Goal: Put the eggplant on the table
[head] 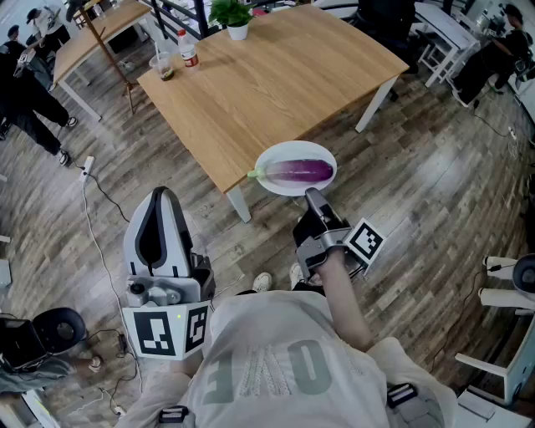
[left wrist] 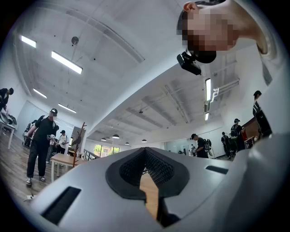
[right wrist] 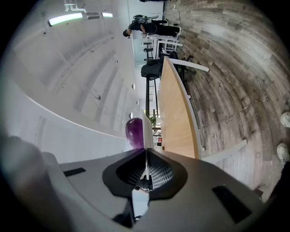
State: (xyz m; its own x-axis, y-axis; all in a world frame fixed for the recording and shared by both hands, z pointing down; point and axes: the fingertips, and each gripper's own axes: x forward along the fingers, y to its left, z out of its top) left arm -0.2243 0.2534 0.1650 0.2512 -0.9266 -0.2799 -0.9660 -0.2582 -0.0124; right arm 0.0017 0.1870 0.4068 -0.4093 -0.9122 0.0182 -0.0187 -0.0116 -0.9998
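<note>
Right gripper [head: 312, 197] clamped on plate [head: 288, 150] rim, centre frame; left gripper [head: 163, 194] closed, empty, lower left. Eggplant [head: 298, 171] looks glossy, firm and prone to rolling: keep plate level, grasp mid-body.

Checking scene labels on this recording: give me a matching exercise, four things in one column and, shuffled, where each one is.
Things:
1. eggplant
2. white plate
3. potted plant
4. left gripper

Places:
a. standing at the far side of the wooden table
b. low beside the person, nothing between its jaws
c. rim pinched by the right gripper
d. lying on the plate

Pairs: 1-d, 2-c, 3-a, 4-b
</note>
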